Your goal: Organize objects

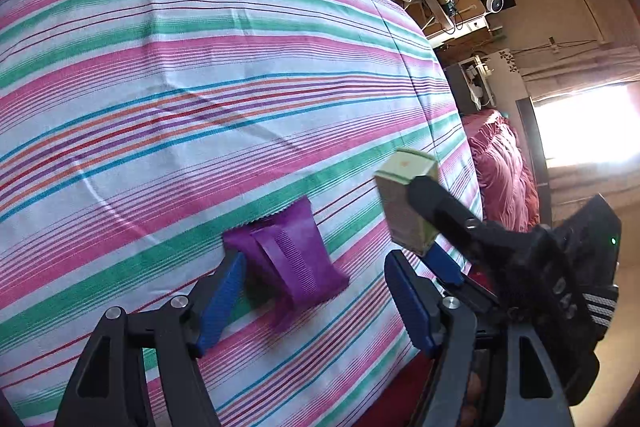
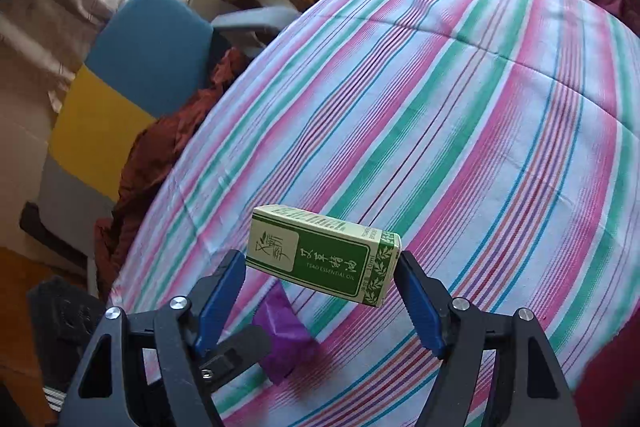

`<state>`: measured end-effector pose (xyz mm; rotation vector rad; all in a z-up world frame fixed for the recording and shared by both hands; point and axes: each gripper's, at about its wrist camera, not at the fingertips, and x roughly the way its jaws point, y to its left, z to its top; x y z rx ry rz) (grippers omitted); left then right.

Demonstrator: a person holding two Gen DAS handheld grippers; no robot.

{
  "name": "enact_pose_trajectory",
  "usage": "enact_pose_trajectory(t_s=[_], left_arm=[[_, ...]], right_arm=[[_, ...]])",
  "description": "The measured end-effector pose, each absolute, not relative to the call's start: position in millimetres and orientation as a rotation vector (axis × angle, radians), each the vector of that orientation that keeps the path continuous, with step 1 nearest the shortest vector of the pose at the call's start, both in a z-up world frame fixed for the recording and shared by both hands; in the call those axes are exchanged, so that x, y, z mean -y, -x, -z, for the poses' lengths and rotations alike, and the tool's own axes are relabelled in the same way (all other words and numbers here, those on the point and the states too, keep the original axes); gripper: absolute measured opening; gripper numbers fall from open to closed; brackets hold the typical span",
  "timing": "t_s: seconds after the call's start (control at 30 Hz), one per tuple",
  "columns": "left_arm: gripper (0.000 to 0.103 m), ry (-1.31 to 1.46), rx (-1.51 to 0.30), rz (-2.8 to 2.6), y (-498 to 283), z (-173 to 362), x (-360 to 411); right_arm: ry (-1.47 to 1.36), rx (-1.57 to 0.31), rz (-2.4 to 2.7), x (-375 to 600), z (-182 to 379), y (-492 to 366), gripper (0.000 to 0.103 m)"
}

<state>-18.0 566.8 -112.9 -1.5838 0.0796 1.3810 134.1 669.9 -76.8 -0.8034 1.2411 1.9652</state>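
A striped bedsheet [image 1: 200, 75] is covering the bed; the left gripper [image 1: 316, 291] is gaping wide over a purple sachet [image 1: 292, 255] near its edge, while the right gripper [image 2: 320, 291] is clamping a green box [image 2: 324, 259] lengthwise.

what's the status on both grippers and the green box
Left gripper open over purple sachet on the striped sheet. Right gripper shut on green essential oil box, held above the sheet. Nothing in the way.

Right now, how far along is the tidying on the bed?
Done: the purple sachet lies on the striped bedspread, between the left gripper's open jaws. In hand: the right gripper carries the green box. Left: setting that box down.
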Motion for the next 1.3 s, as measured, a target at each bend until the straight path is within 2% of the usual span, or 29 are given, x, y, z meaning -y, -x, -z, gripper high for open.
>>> enact_pose_trajectory(t_s=[0.17,0.23,0.3,0.4,0.6,0.97,1.13,1.3], left_arm=[[0.07,1.536,-0.264,-1.462,0.1,115.1,-572.4],[0.064,1.503,-0.32,-1.485,-6.5,112.0,-572.4],[0.048,1.477,-0.391,-1.509,-8.0,112.7,-573.6],[0.039,1.43,-0.447,-1.488,-4.7,113.6,-560.6],[0.038,1.33,-0.468,-1.55,-1.1,108.4,-521.2],[0.038,1.241,-0.317,-1.918,27.2,102.8,-354.4],[0.038,1.183,-0.317,-1.973,16.9,99.7,-333.6],[0.038,1.117,-0.328,-1.991,5.1,88.0,-326.7]], right_arm=[[0.785,-1.288,-1.96,-673.3,79.1,-135.7,0.077],[0.798,-1.272,-1.971,-671.8,78.4,-131.4,0.077],[0.797,-1.251,-1.971,-670.7,78.1,-126.9,0.077],[0.854,-1.241,-1.99,-667.0,83.2,-119.3,0.077],[1.058,-1.123,-2.09,-645.8,91.5,-87.2,0.077],[1.369,-0.916,-2.321,-587.9,95.7,-37.5,0.077],[1.552,-0.786,-2.342,-560.4,110.0,-16.9,0.077],[1.565,-0.759,-2.332,-559.9,111.9,-16.2,0.077]])
